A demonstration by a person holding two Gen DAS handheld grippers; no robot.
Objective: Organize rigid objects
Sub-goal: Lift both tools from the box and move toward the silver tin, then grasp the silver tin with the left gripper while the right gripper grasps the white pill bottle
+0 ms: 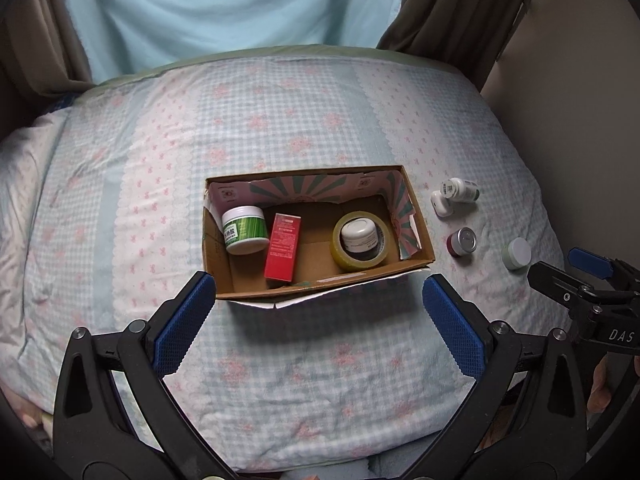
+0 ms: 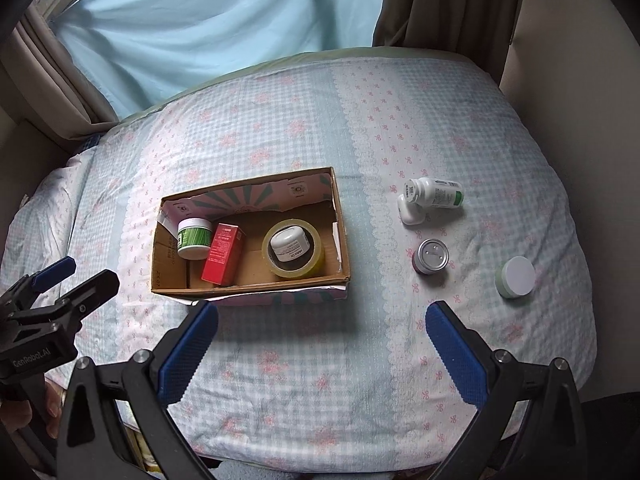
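An open cardboard box (image 1: pixel 420 236) (image 2: pixel 344 248) sits on the bed. It holds a green-labelled white jar (image 1: pixel 245 229) (image 2: pixel 194 237), a red carton (image 1: pixel 283 247) (image 2: pixel 223 253), and a yellow tape roll (image 1: pixel 382 258) (image 2: pixel 316 260) with a small white jar (image 1: pixel 359 234) (image 2: pixel 289 244) standing inside it. Right of the box lie a white pill bottle (image 1: pixel 461 190) (image 2: pixel 436 193), a white earbud case (image 1: pixel 442 205) (image 2: pixel 411 209), a silver-lidded tin (image 1: pixel 462 241) (image 2: pixel 432 257) and a pale green jar (image 1: pixel 517 253) (image 2: pixel 517 277). My left gripper (image 1: pixel 316 300) is open and empty in front of the box. My right gripper (image 2: pixel 322 326) is open and empty, nearer than the loose items.
The bed has a light blue checked quilt (image 1: pixel 320 120) (image 2: pixel 320 380) with pink flowers. A blue curtain (image 1: pixel 220 8) and brown drapes (image 1: pixel 460 8) hang behind it. A beige wall (image 2: pixel 580 60) stands on the right.
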